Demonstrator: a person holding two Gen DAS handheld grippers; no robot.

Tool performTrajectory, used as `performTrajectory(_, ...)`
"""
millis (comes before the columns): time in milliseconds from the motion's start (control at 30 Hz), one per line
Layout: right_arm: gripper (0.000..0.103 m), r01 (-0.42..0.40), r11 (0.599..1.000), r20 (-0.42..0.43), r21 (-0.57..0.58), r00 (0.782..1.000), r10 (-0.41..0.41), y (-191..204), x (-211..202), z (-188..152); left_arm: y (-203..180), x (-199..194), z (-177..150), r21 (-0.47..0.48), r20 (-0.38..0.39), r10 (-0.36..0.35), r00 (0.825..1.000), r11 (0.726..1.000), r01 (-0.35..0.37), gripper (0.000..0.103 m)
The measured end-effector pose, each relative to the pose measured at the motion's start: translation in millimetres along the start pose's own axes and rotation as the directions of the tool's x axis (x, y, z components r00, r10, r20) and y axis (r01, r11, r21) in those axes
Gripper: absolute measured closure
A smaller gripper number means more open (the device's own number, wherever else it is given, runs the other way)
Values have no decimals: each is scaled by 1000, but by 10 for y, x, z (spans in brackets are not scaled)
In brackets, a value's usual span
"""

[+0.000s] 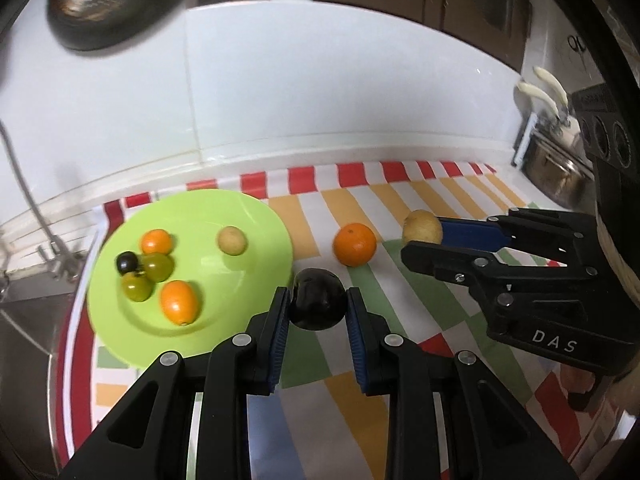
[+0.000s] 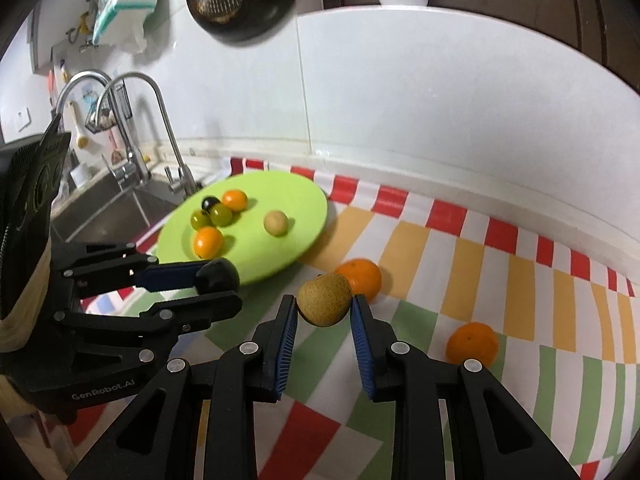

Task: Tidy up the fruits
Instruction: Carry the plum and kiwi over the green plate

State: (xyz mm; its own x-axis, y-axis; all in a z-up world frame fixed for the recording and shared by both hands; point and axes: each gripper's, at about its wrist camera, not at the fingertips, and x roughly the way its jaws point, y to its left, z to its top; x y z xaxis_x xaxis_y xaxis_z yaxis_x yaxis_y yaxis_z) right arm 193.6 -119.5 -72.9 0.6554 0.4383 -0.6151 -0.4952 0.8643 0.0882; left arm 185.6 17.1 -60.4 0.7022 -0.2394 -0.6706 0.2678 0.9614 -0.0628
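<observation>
A striped cloth (image 1: 432,208) in red, orange, green and white spreads beneath both grippers; ahead and to the left of the left gripper (image 1: 318,304) a green plate (image 1: 240,208) rests on it, holding two small oranges, two green fruits, one small dark fruit and a pale round fruit (image 1: 231,240) set apart from the rest.

The left gripper is clamped on a dark plum (image 1: 317,300), its blue pads pressed to either side of the fruit, just beside the plate's near edge. The right gripper (image 2: 325,306) is closed around a brown kiwi (image 2: 325,299), gripped at the fingertips above the cloth; from the left wrist view this gripper sits off to the right with the kiwi at its tip.

An orange (image 1: 355,244) lies on the cloth ahead of the left gripper, between plum and kiwi — in the right wrist view it shows just behind the kiwi; a second orange (image 2: 472,343) sits to the right of the right gripper, near its outer finger.
</observation>
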Motion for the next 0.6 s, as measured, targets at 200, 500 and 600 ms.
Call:
performTrajectory(200, 74, -5, 1000, 42, 12, 999, 4, 106, -105, 69, 112, -217, -16, -35, 36, 51, 998, 998, -50, 75)
performTrajectory(500, 74, -37, 999, 92, -11, 995, 38, 352, -186, 213, 300, -499, 4, -79, 85, 124, 989, 990, -117, 75)
performTrajectory(600, 74, -47, 999, 107, -20, 993, 49, 427, -201, 263, 345, -581, 27, -89, 104, 141, 984, 987, -132, 75)
